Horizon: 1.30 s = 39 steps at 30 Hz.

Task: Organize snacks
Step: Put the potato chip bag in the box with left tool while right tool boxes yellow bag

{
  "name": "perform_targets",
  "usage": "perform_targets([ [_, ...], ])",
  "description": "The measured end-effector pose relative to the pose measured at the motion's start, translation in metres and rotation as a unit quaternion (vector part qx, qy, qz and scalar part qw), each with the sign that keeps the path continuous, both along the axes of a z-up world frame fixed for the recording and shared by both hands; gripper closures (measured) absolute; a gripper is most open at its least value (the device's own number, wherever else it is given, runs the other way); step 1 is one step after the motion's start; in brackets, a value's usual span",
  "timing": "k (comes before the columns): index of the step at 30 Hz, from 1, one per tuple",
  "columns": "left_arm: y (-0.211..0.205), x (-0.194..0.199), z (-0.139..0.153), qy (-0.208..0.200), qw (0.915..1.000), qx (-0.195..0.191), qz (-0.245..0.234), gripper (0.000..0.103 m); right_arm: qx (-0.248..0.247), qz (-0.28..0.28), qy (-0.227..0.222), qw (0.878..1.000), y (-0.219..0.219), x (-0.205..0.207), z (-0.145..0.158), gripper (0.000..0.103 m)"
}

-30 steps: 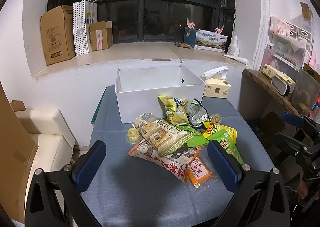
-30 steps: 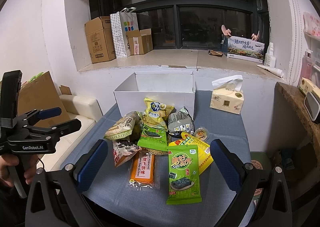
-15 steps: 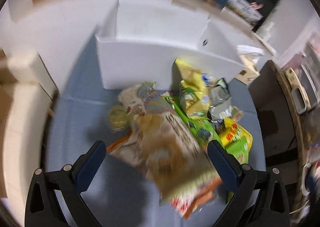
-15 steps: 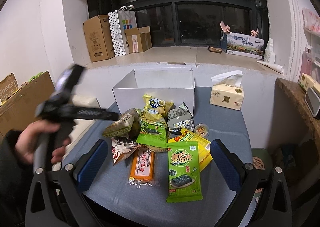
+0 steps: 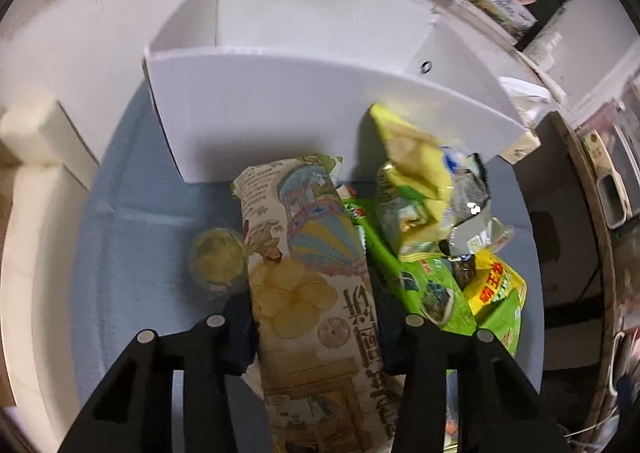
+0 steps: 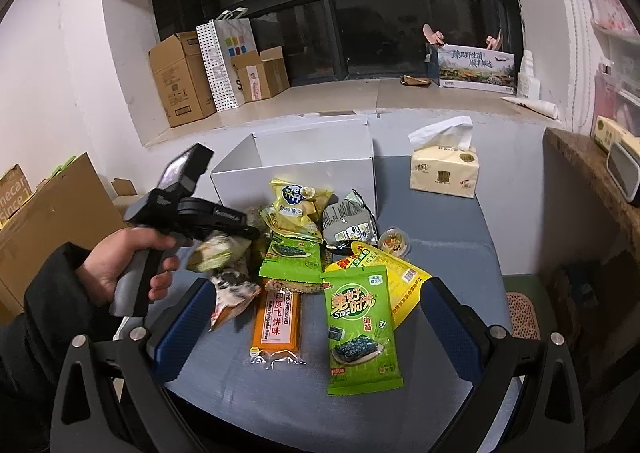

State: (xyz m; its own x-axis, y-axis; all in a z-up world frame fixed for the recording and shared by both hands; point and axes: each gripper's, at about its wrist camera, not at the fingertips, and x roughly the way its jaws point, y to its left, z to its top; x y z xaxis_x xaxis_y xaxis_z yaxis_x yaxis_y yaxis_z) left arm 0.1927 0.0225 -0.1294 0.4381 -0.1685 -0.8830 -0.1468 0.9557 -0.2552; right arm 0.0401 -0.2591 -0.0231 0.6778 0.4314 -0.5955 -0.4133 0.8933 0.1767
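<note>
A heap of snack packs lies on the blue-clothed table [image 6: 440, 293] in front of an open white box [image 5: 280, 113] [image 6: 296, 177]. My left gripper [image 5: 310, 305] points steeply down at a beige potato-chip bag [image 5: 316, 285]. Its jaws are closing, the bag is between them, and both pads touch its sides. In the right wrist view a hand holds that gripper [image 6: 240, 229] over the chip bag [image 6: 216, 253] at the heap's left. My right gripper [image 6: 316, 287] hangs open above a green seaweed pack [image 6: 360, 325] and an orange biscuit pack [image 6: 276, 321], gripping nothing.
A tissue box [image 6: 444, 169] stands at the table's back right. A small jelly cup [image 5: 218, 257] lies left of the chip bag, another jelly cup [image 6: 394, 241] right of the heap. Cardboard boxes [image 6: 180, 77] line the window sill. A wooden shelf [image 6: 592, 169] borders the right.
The left gripper has come down and forward over the heap, tilting steeply, and its jaws have narrowed from wide apart onto the chip bag. The right gripper has stayed put.
</note>
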Motion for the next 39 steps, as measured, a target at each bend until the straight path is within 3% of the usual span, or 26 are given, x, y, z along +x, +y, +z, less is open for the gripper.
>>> perform_targets([
  [5, -0.010, -0.023, 0.035, -0.073, 0.9968, 0.029, -0.017, 0.055, -0.004, 0.006, 0.001, 1.000, 0.005, 0.001, -0.002, 0.000],
  [10, -0.013, -0.076, 0.082, -0.183, 0.9807, 0.055, -0.040, 0.055, 0.001, 0.008, 0.011, 1.000, 0.009, 0.008, -0.009, 0.000],
  [13, -0.011, -0.109, 0.097, -0.222, 0.9720, 0.060, -0.047, 0.055, 0.010, 0.010, 0.020, 1.000, 0.015, 0.021, -0.016, 0.000],
  [21, 0.000, -0.156, 0.106, -0.269, 0.9591, 0.077, -0.040, 0.055, -0.023, 0.017, 0.039, 0.999, 0.082, 0.103, -0.037, 0.000],
  [27, 0.008, -0.171, 0.107, -0.280, 0.9556, 0.085, -0.034, 0.055, -0.040, 0.003, 0.071, 0.997, 0.136, 0.172, -0.062, 0.000],
  [32, 0.014, -0.180, 0.101, -0.283, 0.9548, 0.087, -0.031, 0.055, -0.028, -0.011, 0.120, 0.992, 0.155, 0.213, -0.086, 0.000],
  [33, 0.015, -0.181, 0.100, -0.282, 0.9550, 0.087, -0.031, 0.055, -0.030, -0.009, 0.127, 0.991, 0.158, 0.216, -0.089, 0.007],
  [35, 0.017, -0.182, 0.099, -0.282, 0.9550, 0.088, -0.029, 0.055, -0.031, -0.007, 0.144, 0.989, 0.161, 0.221, -0.097, 0.035],
  [39, 0.023, -0.184, 0.100, -0.287, 0.9541, 0.084, -0.019, 0.055, -0.029, 0.010, 0.110, 0.993, 0.161, 0.202, -0.088, 0.040],
])
